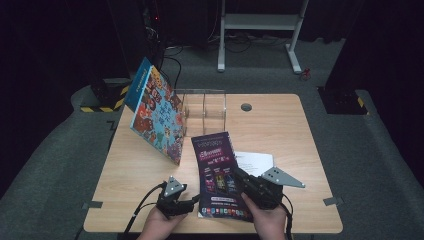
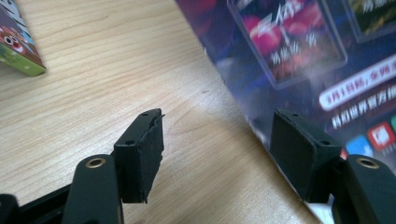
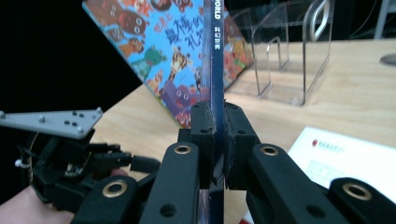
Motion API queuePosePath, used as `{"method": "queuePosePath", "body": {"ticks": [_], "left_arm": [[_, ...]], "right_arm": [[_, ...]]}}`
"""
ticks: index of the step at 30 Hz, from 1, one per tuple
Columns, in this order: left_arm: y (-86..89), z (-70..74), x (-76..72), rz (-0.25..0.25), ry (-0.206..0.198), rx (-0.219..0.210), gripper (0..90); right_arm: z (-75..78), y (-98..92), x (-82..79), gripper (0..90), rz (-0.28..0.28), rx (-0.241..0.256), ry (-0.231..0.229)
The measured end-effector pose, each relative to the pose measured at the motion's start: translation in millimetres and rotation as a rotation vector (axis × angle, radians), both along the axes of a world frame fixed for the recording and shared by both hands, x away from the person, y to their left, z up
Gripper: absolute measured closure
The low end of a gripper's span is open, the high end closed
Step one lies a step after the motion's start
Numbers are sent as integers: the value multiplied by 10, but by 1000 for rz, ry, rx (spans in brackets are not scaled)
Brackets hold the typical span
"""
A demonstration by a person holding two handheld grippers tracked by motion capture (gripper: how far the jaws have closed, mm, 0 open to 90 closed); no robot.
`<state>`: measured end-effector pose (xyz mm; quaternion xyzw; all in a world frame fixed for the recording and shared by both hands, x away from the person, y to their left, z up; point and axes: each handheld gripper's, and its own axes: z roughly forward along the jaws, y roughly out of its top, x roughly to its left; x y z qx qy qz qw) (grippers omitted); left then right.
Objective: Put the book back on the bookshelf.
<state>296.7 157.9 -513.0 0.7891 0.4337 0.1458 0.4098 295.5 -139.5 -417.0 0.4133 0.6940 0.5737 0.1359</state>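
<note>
Presently, item: dark purple glossy magazine (image 1: 218, 170), lying mid-table, near edge lifted.
Right gripper (image 3: 219, 123): clenched on its spine.
Left gripper (image 2: 217, 140): released, beside its edge.
Risk: thin pinch; sagging pages may be slid free.

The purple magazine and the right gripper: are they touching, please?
Touching. The right gripper view shows the right gripper with both jaws pressed against the magazine spine.

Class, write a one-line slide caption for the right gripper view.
Right gripper clamps the purple magazine by its spine, with a colourful picture book and clear acrylic rack behind.
</note>
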Motion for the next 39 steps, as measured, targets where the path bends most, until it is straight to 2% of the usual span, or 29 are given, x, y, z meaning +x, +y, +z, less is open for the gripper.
{"method": "queuePosePath", "body": {"ticks": [6, 17, 18, 23, 25, 28, 30, 34, 39], "left_arm": [[15, 19, 1, -3, -12, 5, 352], [47, 20, 3, -2, -16, 0, 358], [61, 24, 4, 5, -17, -2, 358], [93, 28, 9, 10, -18, 1, 359], [96, 27, 8, 12, -17, 2, 359], [84, 16, 8, 21, -11, -13, 359], [88, 16, 14, 12, -11, -1, 359], [72, 8, 9, 16, -8, -1, 359], [66, 2, 12, 7, -8, 10, 359]], "right_arm": [[149, 81, 80, 850, -13, -22, -51], [290, 262, 327, 849, -42, -12, -111], [316, 284, 378, 850, -51, -10, -134], [389, 292, 463, 849, -89, -3, -191], [399, 282, 474, 849, -108, -17, -230], [383, 246, 484, 849, -123, -18, -229], [347, 213, 482, 849, -131, -30, -226], [300, 129, 421, 848, -128, -13, -246], [247, 60, 311, 847, -118, -19, -271]]}}
